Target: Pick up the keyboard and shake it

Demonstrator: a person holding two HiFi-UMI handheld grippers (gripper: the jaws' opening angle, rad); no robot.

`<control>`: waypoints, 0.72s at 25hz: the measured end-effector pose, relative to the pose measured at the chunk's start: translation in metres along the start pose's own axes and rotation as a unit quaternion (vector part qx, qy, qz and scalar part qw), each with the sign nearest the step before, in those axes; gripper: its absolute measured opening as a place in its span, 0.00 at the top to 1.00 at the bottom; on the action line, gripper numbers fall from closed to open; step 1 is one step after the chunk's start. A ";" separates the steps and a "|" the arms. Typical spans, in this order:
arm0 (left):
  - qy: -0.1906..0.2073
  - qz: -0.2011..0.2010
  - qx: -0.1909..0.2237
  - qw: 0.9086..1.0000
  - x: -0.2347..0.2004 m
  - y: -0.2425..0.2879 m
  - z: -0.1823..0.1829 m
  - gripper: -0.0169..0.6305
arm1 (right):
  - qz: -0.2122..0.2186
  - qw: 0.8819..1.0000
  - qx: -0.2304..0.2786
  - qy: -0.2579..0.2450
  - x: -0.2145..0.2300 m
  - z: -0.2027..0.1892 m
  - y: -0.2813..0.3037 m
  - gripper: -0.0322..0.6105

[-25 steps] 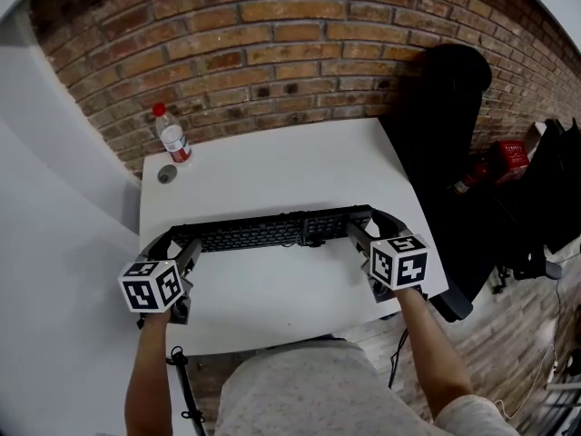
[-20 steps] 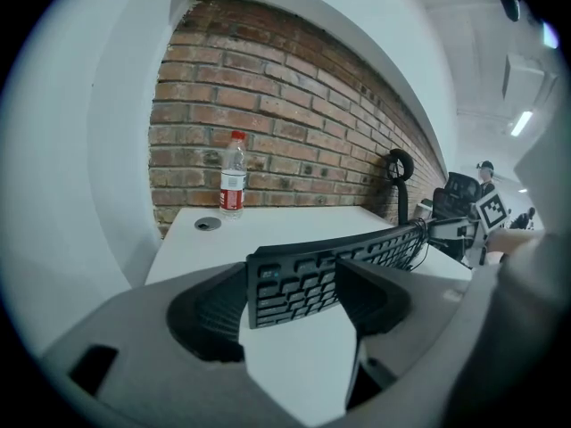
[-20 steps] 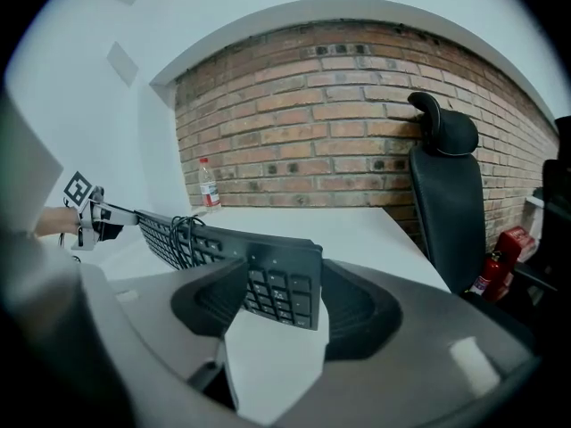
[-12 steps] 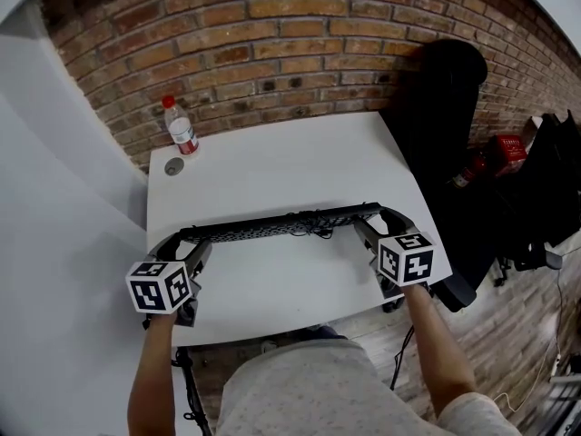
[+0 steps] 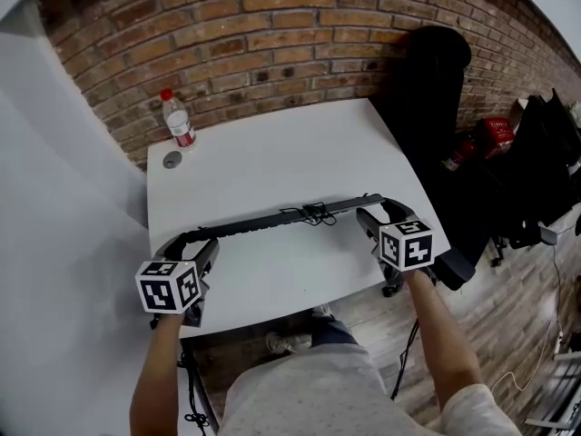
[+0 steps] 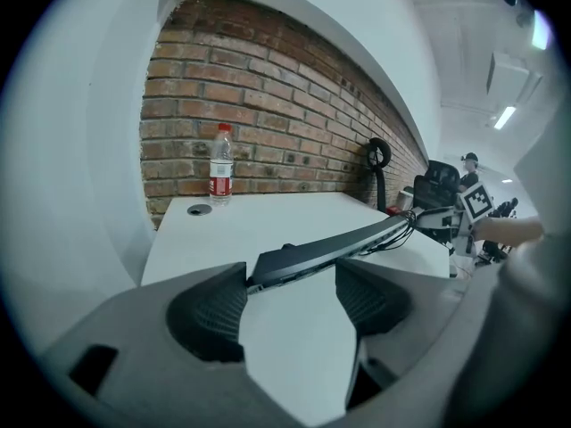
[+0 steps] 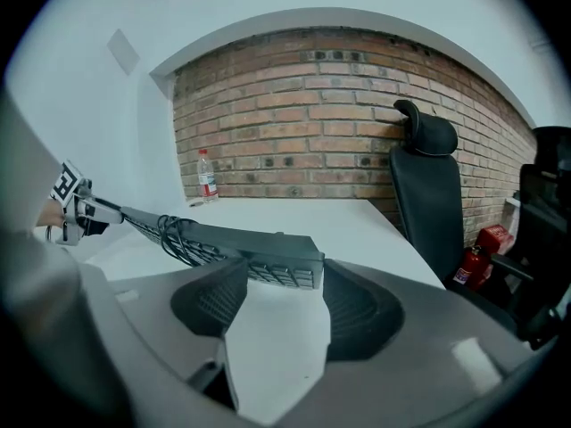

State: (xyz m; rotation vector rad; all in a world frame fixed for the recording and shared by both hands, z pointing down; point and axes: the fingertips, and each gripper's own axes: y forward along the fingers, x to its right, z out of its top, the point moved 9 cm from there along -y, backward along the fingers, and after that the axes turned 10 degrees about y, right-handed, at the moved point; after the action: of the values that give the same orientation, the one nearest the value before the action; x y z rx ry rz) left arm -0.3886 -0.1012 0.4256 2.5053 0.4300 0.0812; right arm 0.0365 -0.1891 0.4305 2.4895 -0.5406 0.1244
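The keyboard is off the desk, held by its two short ends over the near half and seen almost edge-on from the head view. The left gripper has its fingers closed on the left end. The right gripper has its fingers closed on the right end, where the keys face down toward that gripper's camera. A bundled cable hangs at the keyboard's middle. The only container is a bottle (red cap, red label) standing upright at the desk's far left corner; its contents cannot be made out. Just beside it lies a small grey disc. A black chair stands right of the desk.
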 end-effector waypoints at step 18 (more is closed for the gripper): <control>0.043 0.032 -0.015 0.998 0.045 -0.017 -0.037 0.51 | 0.002 0.999 -0.010 -0.034 0.013 -0.032 -0.021 0.53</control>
State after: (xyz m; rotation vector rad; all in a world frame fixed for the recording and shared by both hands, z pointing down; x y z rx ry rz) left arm -0.3570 -0.0532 0.4452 2.4925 0.3800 0.2210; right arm 0.0576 -0.1603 0.4486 2.4810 -0.5719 0.0372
